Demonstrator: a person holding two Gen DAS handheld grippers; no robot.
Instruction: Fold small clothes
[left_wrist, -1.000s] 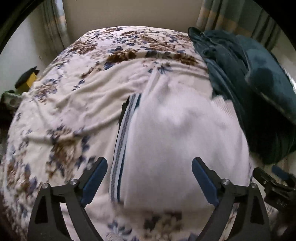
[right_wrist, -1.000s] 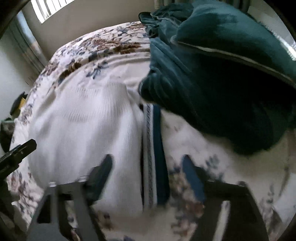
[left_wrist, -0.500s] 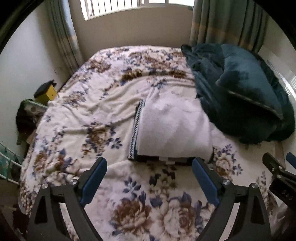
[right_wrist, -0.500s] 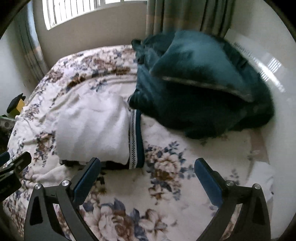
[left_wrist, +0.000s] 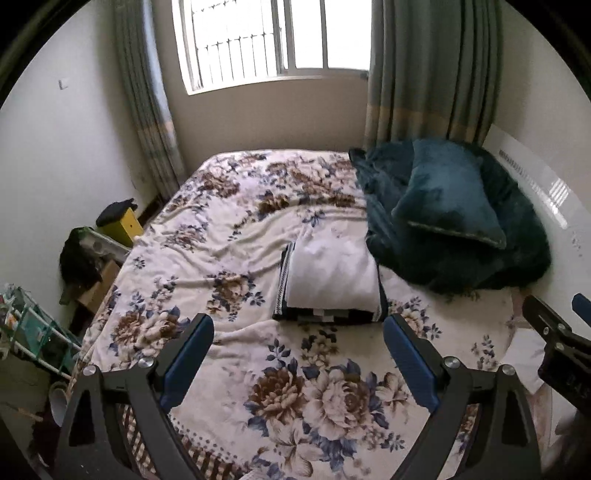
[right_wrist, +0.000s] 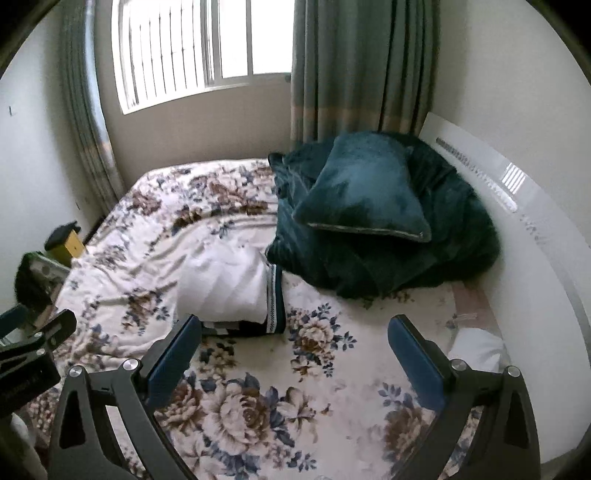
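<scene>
White knit on top: the folded clothes stack (left_wrist: 332, 284) is sitting mid-bed on the floral blanket (left_wrist: 295, 398), w/ a striped navy-and-white piece showing along its edge and a dark checked layer peeking out underneath. From the right wrist view the same stack (right_wrist: 229, 288) is lying just beside the teal bedding.

Left gripper (left_wrist: 297, 363) is hovering above the near part of the bed, fingers (left_wrist: 188, 356) spread wide, nothing between them, well apart from the stack. Right gripper (right_wrist: 295, 360) is doing the same, fingers (right_wrist: 415, 360) spread, nothing pinched. Each one is poking into the other's view at the frame edge.

Teal pillow (left_wrist: 448, 195) is resting tilted on a heaped teal blanket (left_wrist: 480, 266) at the bed's right side, against the white headboard (right_wrist: 517, 229). Small white cloth (right_wrist: 476, 350) is lying near the bed's right edge, apart from the stack.

Window (left_wrist: 269, 40) w/ bars is letting in bright light at the far wall, grey-green curtains (left_wrist: 432, 70) hanging either side. Yellow box (left_wrist: 123, 223) w/ something black on top is sitting off the bed's left side; can't tell what the dark clutter next to it is.
</scene>
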